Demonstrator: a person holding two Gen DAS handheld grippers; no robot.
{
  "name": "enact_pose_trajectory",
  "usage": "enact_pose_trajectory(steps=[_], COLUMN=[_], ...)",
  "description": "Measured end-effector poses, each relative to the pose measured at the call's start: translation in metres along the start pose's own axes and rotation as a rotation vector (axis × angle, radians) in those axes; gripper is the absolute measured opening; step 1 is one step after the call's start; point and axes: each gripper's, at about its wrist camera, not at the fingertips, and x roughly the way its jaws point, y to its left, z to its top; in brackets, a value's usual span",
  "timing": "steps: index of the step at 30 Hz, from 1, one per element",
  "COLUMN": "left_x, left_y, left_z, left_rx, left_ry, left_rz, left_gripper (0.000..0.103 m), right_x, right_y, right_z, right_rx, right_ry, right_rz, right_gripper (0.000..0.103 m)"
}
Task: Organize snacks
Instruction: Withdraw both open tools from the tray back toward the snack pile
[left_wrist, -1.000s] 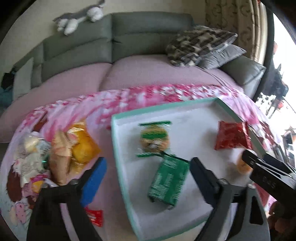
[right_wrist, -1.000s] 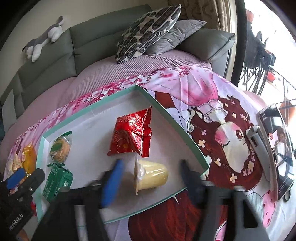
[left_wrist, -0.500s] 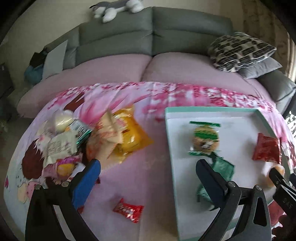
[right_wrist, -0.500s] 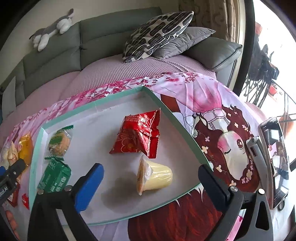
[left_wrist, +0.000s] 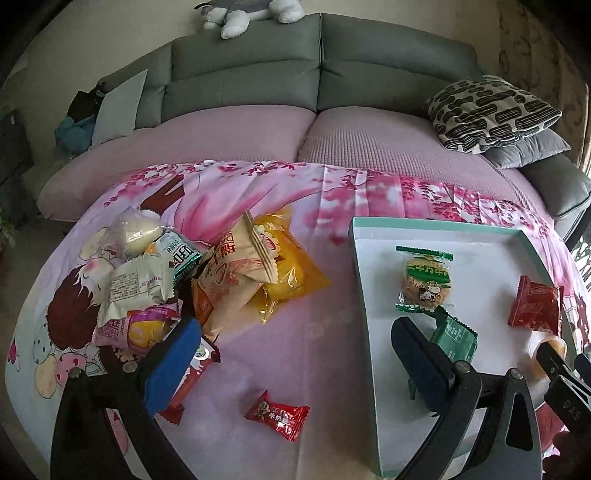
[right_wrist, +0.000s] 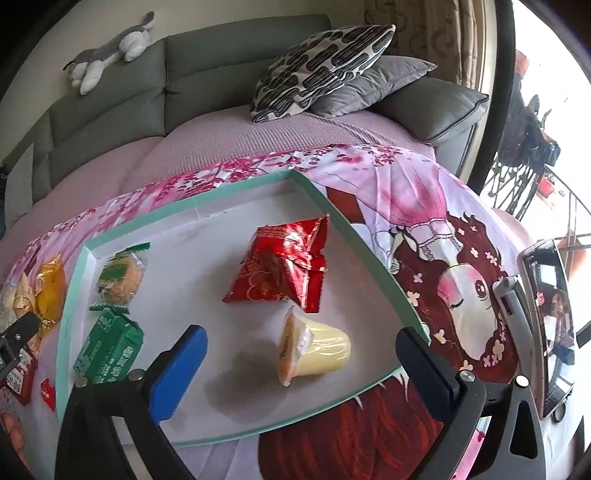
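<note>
The shallow white tray with a mint-green rim (right_wrist: 354, 236) lies flat on the worktop, which is covered by a pink floral printed cloth (left_wrist: 258, 192). Inside the tray, well apart from one another, are a crinkled red foil packet (right_wrist: 284, 269), a yellow plastic pudding cup (right_wrist: 314, 347) tipped on its side, a round biscuit in a clear green-edged wrapper (right_wrist: 118, 277) and a green carton-shaped pack (right_wrist: 109, 347). White tray floor shows between them.

Left of the tray, a heap of soft plastic snack bags (left_wrist: 207, 280) overlaps itself; a small red wrapped candy (left_wrist: 277, 410) lies alone on bare cloth nearer the camera.

The left gripper (left_wrist: 295, 362) is spread wide, empty, above the cloth beside the tray's left rim. The right gripper (right_wrist: 303, 369) is spread wide, empty, straddling the pudding cup without contact.
</note>
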Motion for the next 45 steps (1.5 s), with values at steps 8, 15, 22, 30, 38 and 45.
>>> enact_pose_trajectory(steps=[8,15,22,30,38,45], left_x=[-0.008,-0.016,-0.018,-0.020,-0.025,-0.026], left_y=[0.020,0.055,0.100,0.147,0.197,0.223], left_z=[0.001,-0.001,-0.002,-0.008,-0.014,-0.019], left_rx=[-0.003,-0.017,-0.070,-0.128,-0.207,-0.252], left_ry=[0.004,0.001,0.017,0.026,0.028,0.033], left_rz=[0.000,0.042,0.074,0.113,0.178,0.199], left_gripper=[0.103,0.103,0.103,0.103,0.103,0.103], right_x=[-0.010,-0.022,-0.030,-0.043,-0.052,-0.053], right_y=[0.014,0.028,0.059,0.105,0.157,0.196], right_z=[0.003,0.005,0.006,0.001,-0.010,-0.024], right_rx=[-0.029,-0.029,-0.060,-0.101,-0.173,-0.232], right_ry=[-0.008,0.004,0.018,0.008,0.004,0.030], right_rz=[0.021,0.024,0.045,0.131,0.220,0.298], right_gripper=[0.103,0.103,0.103,0.103,0.103,0.103])
